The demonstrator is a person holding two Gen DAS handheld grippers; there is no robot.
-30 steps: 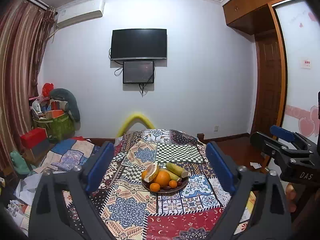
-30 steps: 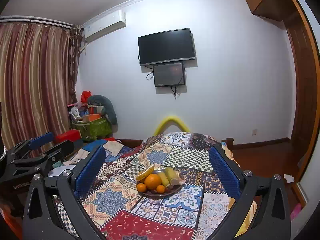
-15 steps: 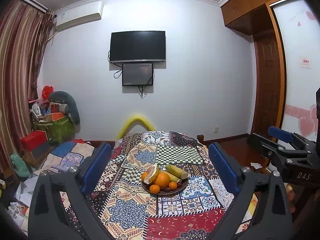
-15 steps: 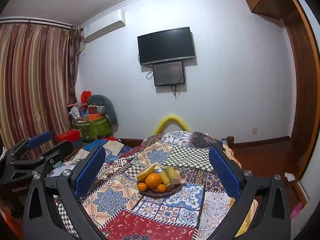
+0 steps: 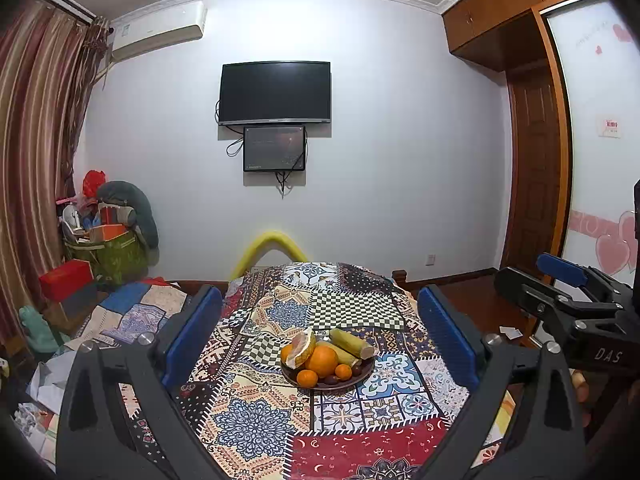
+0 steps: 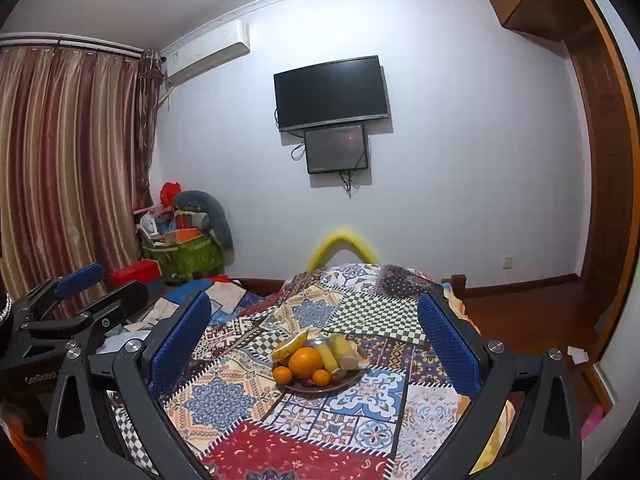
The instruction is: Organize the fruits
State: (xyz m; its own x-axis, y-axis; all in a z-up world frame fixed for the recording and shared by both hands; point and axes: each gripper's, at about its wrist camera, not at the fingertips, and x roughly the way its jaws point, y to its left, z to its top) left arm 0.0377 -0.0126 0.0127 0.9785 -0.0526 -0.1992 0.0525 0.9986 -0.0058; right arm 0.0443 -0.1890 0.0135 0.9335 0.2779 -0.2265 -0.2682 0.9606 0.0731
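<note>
Patchwork cloth (image 5: 256, 420) covers the surface, and on it sits a plate of fruit (image 5: 327, 360), out ahead between the wide-apart, empty jaws of the left gripper (image 5: 320, 344) and of the right gripper (image 6: 314, 344), touching neither.

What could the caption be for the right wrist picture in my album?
Open right gripper faces a plate of fruit with a big orange on a patchwork cloth.

Left gripper (image 5: 320, 336) tilted up slightly; fruit plate (image 5: 328, 378) sits lower in its view.
</note>
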